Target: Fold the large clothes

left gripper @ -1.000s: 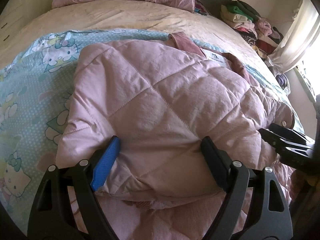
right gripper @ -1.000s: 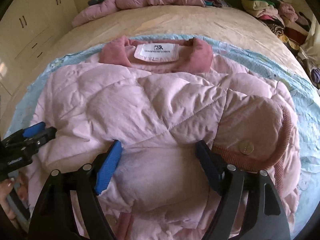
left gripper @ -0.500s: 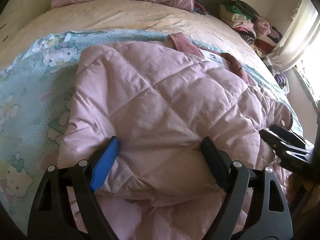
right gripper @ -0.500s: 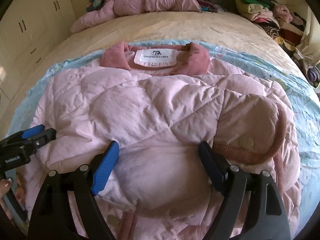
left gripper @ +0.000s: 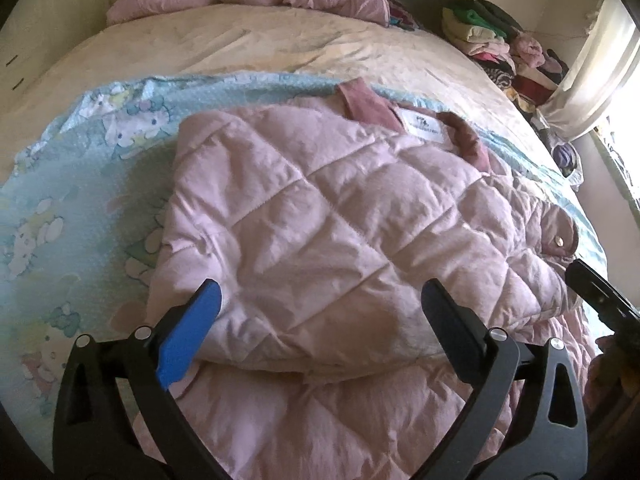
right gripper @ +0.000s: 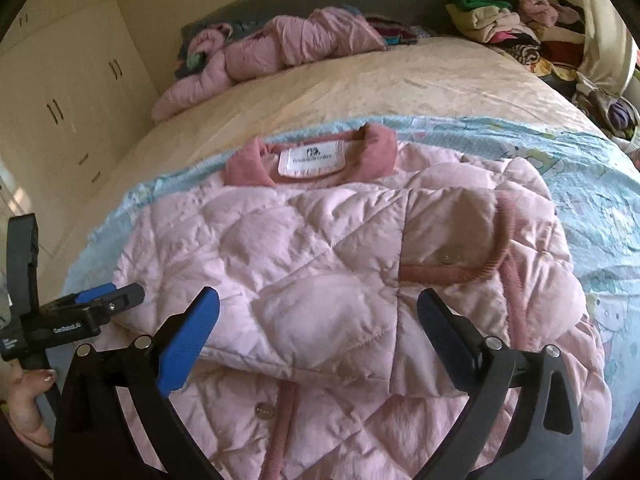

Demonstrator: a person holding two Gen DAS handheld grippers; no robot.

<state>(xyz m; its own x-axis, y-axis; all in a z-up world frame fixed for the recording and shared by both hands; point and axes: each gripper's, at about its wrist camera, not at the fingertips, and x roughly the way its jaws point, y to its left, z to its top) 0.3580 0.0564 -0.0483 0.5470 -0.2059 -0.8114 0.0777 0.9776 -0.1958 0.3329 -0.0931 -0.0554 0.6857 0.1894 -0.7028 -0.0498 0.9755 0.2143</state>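
- Your left gripper has its fingers spread wide and holds nothing; they hover at the near edge of the folded flap.
- Your right gripper is the same: fingers wide apart, empty, poised above the fold's edge.
- The pink quilted jacket lies on the blue cartoon blanket on the bed, collar away from you.
- Progress, as I judge it: the sides look folded in over the middle (the snap pocket sits on top), but the bottom section nearest you lies unfolded, so a final fold toward the collar remains.
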